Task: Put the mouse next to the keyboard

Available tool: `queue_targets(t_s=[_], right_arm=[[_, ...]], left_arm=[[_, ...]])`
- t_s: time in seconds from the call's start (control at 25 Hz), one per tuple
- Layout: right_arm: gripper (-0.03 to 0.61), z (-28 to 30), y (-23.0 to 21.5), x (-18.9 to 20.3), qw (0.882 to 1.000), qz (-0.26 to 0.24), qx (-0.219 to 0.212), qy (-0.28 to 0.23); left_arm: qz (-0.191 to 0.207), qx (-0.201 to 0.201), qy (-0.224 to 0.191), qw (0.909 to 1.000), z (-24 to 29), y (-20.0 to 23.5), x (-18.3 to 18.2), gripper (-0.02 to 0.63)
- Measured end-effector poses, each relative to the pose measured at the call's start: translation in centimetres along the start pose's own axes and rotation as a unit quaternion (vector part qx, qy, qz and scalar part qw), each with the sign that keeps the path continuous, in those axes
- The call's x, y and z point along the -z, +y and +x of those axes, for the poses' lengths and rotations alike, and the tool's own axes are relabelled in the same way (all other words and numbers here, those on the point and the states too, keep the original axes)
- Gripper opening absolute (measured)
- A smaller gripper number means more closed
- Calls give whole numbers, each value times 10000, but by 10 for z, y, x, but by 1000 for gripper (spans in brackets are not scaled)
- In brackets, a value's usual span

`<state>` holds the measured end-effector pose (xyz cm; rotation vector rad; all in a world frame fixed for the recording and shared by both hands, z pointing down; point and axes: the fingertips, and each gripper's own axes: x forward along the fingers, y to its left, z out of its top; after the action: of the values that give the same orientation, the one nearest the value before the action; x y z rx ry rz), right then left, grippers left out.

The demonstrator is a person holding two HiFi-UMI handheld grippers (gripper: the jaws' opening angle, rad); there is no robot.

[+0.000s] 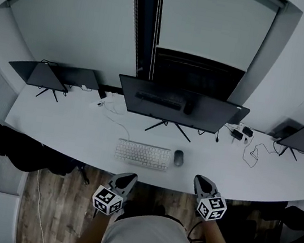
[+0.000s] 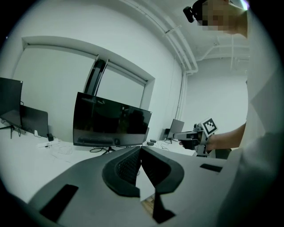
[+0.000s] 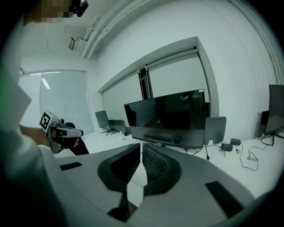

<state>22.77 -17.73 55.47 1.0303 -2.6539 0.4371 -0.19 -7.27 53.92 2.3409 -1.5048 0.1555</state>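
Left tongs [image 1: 127,178], lower left of centre in the head view: pressed together, nothing between them, hanging over the floor short of the counter [image 1: 71,128] edge.

Keyboard [image 1: 143,154] sits mid-frame in front of the big monitor [image 1: 177,106]. Mouse [image 1: 178,158] lies on the counter just beside the keyboard's right end, not touching it.

Right tongs [image 1: 202,180], lower right of centre: also pressed together and empty, off the counter, near the mouse but short of it.

Step, my read: the mouse looks already where the task wants it and neither hand is engaged. That means either done or not begun; can't tell which. If it needs re-seating, the right tongs are the closer pair. They'd have to spread, reach over the edge and straddle the mouse across its width without nudging the keyboard.

View differences:
- Only the head view shows mouse and keyboard together.
- Each gripper view confirms its own tips meet on nothing.
- Each also catches the opposite tongs at its frame edge.
- Neither shows the mouse clearly.
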Motion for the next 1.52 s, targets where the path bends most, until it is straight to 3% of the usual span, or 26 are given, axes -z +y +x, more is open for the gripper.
queue_targets(t_s=[0.48,0.76,1.52], right_arm=[[40,16,22,-15,9996,64,236,-165],[37,20,30,-18,9997,-21,169,-166],[36,18,22,-24,9997,-48,192,-144]], left_arm=[[-15,128,-8,9999,-22,30,-7,17],[-53,216,-45,9997,-18,32,-10,17],[-158,168,-107,9997,-14,36,-11,17]])
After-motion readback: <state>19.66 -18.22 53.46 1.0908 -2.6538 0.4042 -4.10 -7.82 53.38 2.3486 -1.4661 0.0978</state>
